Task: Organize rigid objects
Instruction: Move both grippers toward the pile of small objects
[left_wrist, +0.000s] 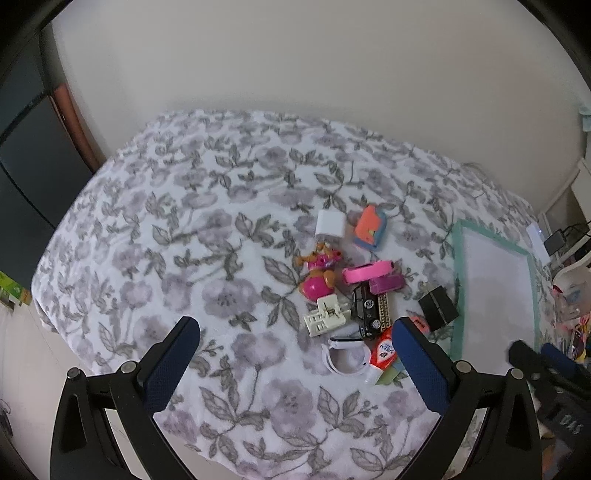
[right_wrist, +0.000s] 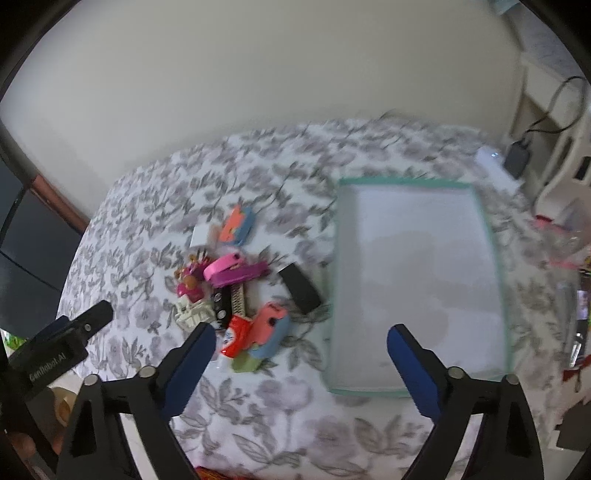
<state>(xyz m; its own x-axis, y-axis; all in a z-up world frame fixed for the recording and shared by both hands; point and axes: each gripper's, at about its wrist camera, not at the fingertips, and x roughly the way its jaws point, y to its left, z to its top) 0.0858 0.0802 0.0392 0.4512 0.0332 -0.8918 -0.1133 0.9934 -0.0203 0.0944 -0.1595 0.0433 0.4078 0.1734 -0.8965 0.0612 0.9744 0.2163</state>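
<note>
A plain pale wall backs the tabletop, which we see draped in a white cloth printed with grey-violet flowers; its far edge runs along the wall, and its left edge drops off beside a dark cabinet. Our left tongs hang over the near part of the cloth with the jaws spread wide and nothing between the blue pads. Our right tongs also stand wide apart and grip nothing, poised over the near left corner of a white tray with a mint-green rim. The tray lies on the right side of the cloth, its inside bare, its right rim close to the cloth's edge, where a cable and charger sit. The rigid objects are heaped in one cluster just left of the tray: a pink toy figure, a white plug adapter, an orange-and-blue block, a pink stapler, a black toy car, a white plastic clip piece, a red tube, a white watch strap and a black box, which lies nearest the tray's left rim. Broad open cloth lies to the left of the heap and behind it toward the wall. In the right view, blurred, the left tongs' black body shows at the lower left.
</note>
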